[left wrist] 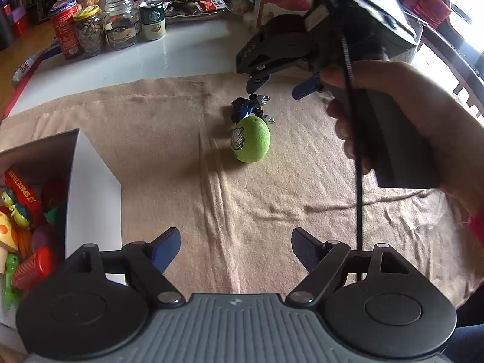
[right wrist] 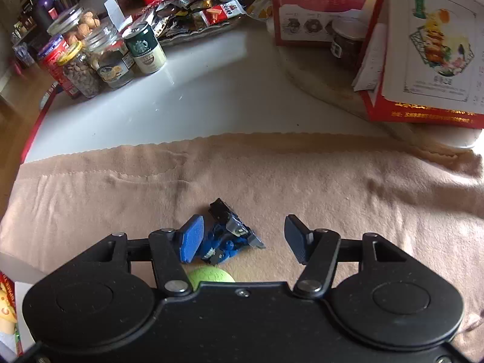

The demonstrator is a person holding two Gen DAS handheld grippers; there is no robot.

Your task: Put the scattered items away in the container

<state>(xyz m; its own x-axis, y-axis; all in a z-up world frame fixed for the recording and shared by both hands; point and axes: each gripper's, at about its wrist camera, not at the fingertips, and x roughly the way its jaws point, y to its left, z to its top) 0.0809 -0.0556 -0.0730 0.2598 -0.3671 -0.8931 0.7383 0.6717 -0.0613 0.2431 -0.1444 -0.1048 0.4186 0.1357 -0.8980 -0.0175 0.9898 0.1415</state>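
The right gripper [right wrist: 245, 239] hangs open over the blue robot toy [right wrist: 225, 239], which lies on the towel [right wrist: 332, 187] beside the green egg [left wrist: 250, 139]. The left gripper [left wrist: 236, 251] is open and empty, next to the box [left wrist: 90, 187] of toys.

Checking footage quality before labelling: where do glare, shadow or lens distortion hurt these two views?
Left wrist view: window glare whitens the right edge; the green cracked-pattern egg toy casts a shadow leftward on the beige towel. Right wrist view: fisheye bows the towel's far edge; the glossy white tabletop shows soft sheen.
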